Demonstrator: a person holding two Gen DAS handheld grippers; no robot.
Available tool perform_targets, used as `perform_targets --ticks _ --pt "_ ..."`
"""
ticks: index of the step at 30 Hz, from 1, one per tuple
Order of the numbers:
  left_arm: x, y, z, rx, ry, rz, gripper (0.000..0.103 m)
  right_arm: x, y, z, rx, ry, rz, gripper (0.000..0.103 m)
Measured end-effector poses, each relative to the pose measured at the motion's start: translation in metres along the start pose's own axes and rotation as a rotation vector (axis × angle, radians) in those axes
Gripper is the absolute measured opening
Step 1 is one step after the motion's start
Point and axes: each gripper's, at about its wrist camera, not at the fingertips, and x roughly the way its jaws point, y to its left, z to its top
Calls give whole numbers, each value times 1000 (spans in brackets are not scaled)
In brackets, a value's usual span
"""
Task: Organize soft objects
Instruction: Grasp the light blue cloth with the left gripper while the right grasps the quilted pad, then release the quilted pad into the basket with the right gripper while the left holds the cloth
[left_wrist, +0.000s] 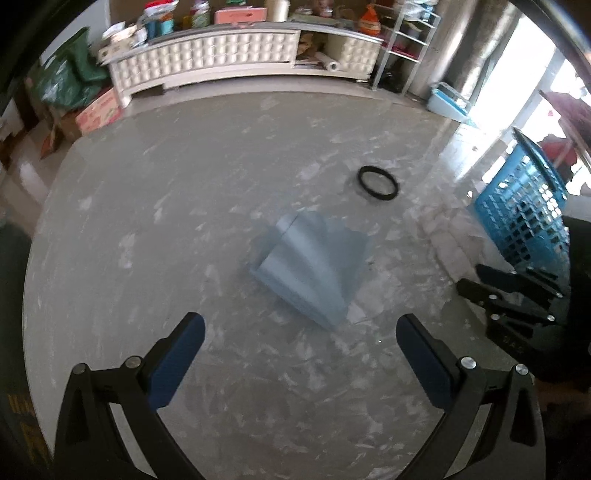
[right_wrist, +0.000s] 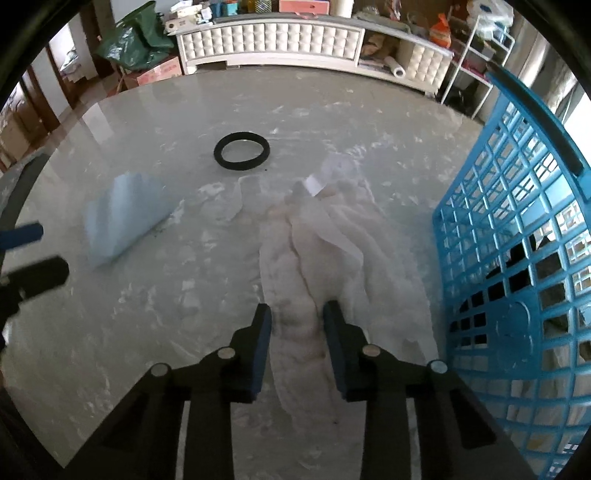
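Closest to us, the right tool (right_wrist: 297, 314) pinches a limp, light, pale crumpled cloth (right_wrist: 314, 266) on the grey marbled tabletop (right_wrist: 147, 314) beside the blue lattice basket (right_wrist: 517, 240); our left tool (left_wrist: 299, 328) is spread, empty.

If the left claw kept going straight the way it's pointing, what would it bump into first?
Probably the pale blue folded cloth: it lies just ahead of the open left gripper, on the grey table. Depth is hard to judge, so the claw might touch bare table first.
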Motion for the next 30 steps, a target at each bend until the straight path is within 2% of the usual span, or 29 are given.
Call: perform_targets --ticks 6,8,10,11,13,14,16,17,19,22,24,30 --pt "3 -25 11 166 -24 -12 103 -2 -9 -7 3 -9 31 17" --pt "9 -31 14 210 -18 -17 98 -4 -15 -10 17 -17 53 15" --pt "17 -35 15 239 -2 -7 83 -5 -21 -11 25 -19 68 15" --pt "23 -35 16 249 9 1 80 -5 -23 -12 32 -18 75 14" --pt "33 -34 16 255 30 10 66 -6 -27 -12 40 -15 81 13" --pt "35 -32 15 253 42 1 63 -6 -28 -12 44 -14 85 12" --pt "44 -30 13 253 70 10 45 -9 -31 -12 58 -12 100 11" --pt "44 -31 12 263 59 22 43 -10 -33 -11 64 -10 107 11" --pt "43 -30 12 268 55 34 30 -16 -33 -13 67 -9 117 11" --pt "42 -26 14 246 54 12 12 -24 -37 -10 74 -12 134 11" --pt "41 -26 13 246 53 5 6 -31 -40 -9 85 -13 151 11" --pt "21 -30 10 221 18 -7 6 -55 -32 -4 60 -39 164 10"
